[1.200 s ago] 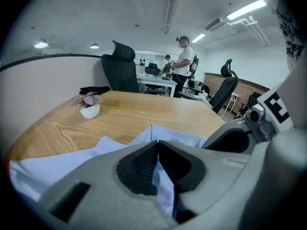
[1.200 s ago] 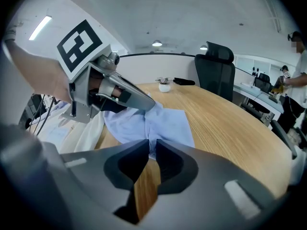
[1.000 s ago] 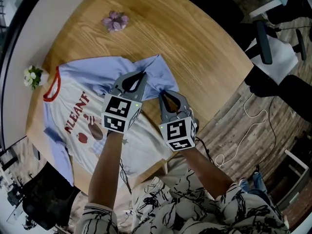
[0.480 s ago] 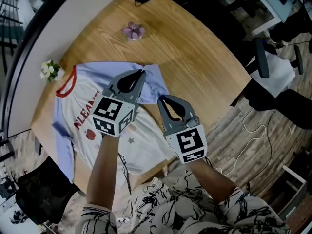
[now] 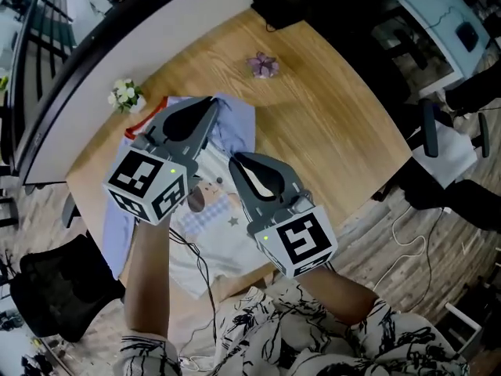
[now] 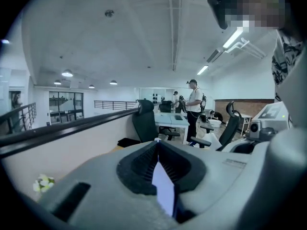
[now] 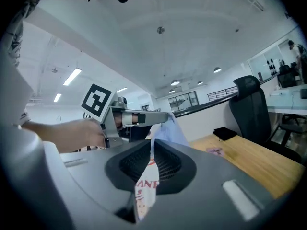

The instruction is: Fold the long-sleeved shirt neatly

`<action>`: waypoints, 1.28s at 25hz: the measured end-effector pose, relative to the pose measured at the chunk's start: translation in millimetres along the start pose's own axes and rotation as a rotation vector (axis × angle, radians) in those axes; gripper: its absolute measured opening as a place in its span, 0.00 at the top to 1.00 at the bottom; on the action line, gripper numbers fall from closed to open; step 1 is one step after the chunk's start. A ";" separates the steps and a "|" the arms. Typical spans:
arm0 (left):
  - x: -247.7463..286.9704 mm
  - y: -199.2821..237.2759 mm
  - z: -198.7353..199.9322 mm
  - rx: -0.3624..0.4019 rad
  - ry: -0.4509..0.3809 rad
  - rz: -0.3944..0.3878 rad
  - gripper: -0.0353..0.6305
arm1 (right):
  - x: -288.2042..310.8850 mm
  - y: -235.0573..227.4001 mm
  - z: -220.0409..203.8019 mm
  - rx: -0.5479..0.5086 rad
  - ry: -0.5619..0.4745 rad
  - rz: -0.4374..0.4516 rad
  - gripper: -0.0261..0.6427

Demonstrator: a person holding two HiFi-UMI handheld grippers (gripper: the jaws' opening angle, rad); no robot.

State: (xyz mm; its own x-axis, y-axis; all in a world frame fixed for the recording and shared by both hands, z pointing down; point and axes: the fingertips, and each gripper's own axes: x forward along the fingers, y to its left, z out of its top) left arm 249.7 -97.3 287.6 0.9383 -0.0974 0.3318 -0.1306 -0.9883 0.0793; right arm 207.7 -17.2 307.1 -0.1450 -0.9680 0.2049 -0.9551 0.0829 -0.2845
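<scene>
In the head view, the left claw (image 5: 207,106) and right claw (image 5: 239,161) hang side by side above the wooden counter (image 5: 329,131). The long-sleeved shirt (image 5: 235,128) drapes from them down onto it. The left gripper view shows its jaws pressed together on a pale blue fold of the shirt. In the right gripper view, its jaws pinch white printed shirt cloth, with the left claw just beyond.

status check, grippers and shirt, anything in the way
Left gripper shut on shirt, right gripper shut on it too. Held cloth up off table, rest lying on it. Purple flower and white flowers off to the sides, nothing blocking.
</scene>
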 end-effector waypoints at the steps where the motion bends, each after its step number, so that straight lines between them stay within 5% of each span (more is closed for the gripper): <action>1: -12.3 6.5 5.4 0.008 -0.005 0.021 0.93 | 4.6 11.0 6.2 -0.008 -0.006 0.022 0.91; 11: -131.5 75.9 9.0 0.030 0.016 0.212 0.93 | 58.7 108.1 25.6 -0.036 0.005 0.175 0.91; 20: -226.9 141.0 -48.1 0.025 0.112 0.343 0.93 | 123.0 193.7 -12.7 -0.079 0.086 0.254 0.91; 32: -267.6 210.4 -177.6 -0.012 0.252 0.295 0.93 | 202.1 235.8 -111.8 -0.136 0.264 0.206 0.91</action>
State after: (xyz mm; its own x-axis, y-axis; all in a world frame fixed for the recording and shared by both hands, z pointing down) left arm -85.7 -258.2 382.4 0.7522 -0.3435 0.5624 -0.3878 -0.9207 -0.0437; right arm -75.8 -166.8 386.1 -0.3829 -0.8347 0.3959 -0.9219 0.3180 -0.2212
